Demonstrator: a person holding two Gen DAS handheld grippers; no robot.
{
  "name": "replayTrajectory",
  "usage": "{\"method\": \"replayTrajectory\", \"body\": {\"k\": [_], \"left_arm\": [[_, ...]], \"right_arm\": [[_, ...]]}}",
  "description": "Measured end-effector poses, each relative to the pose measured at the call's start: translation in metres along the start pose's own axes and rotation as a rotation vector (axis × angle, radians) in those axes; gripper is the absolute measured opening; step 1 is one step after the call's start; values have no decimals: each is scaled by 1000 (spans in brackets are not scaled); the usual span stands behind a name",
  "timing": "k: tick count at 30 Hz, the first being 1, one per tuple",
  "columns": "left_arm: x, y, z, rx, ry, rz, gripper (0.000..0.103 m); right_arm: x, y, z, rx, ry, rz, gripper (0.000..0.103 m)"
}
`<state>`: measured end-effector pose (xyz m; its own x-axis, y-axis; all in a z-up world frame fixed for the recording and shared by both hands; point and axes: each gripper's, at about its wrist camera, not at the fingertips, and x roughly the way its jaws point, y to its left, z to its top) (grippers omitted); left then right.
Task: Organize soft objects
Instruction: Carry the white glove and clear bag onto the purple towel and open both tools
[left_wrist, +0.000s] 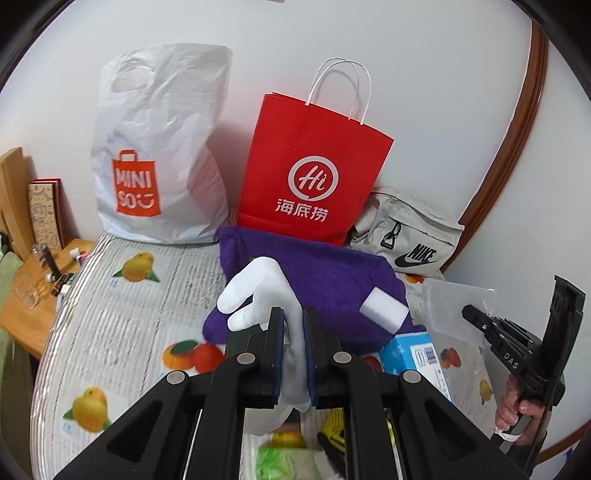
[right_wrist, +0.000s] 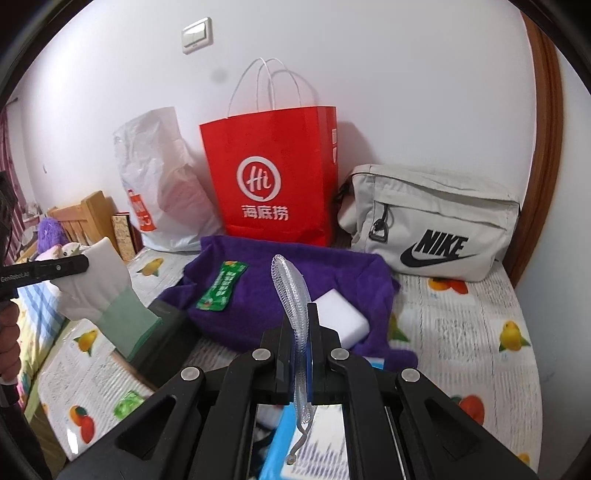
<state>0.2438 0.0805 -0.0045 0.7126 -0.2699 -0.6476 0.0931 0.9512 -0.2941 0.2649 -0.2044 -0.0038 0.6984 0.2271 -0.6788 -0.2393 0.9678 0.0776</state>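
1. Two grippers are each clamped on something soft: the left gripper (left_wrist: 293, 325) grasps a white glove (left_wrist: 262, 291) between its blue pads, the glove's fingers drooping forward over the purple towel (left_wrist: 325, 273).
2. In the right wrist view the same glove (right_wrist: 99, 291) shows a pale green cuff hanging down, held clear above the bed.
3. The right gripper (right_wrist: 298, 325) is clenched on a thin translucent mesh pouch (right_wrist: 291, 291), seen edge-on; what it contains is hard to tell.
4. On the towel lie a white sponge block (right_wrist: 341, 314) and a green sachet (right_wrist: 221, 284).
5. Against the wall stand a white Miniso bag (left_wrist: 159, 147), a red paper bag (right_wrist: 273, 173) and a grey Nike pouch (right_wrist: 428, 221), side by side.
6. The fruit-print sheet (right_wrist: 480, 314) covers the bed beneath everything.
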Motion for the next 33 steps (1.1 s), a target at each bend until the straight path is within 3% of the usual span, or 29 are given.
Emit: {"method": "replayTrajectory", "body": {"k": [15, 23, 29, 33], "left_arm": [[80, -10, 41, 11, 52, -46, 10], [119, -16, 52, 19, 92, -88, 11], [149, -12, 54, -26, 139, -149, 11], [170, -10, 53, -36, 169, -142, 11]], "right_arm": [[69, -29, 34, 1, 16, -54, 4], [116, -33, 39, -73, 69, -124, 4], [151, -32, 39, -105, 118, -126, 4], [170, -31, 33, -122, 167, -146, 4]]}}
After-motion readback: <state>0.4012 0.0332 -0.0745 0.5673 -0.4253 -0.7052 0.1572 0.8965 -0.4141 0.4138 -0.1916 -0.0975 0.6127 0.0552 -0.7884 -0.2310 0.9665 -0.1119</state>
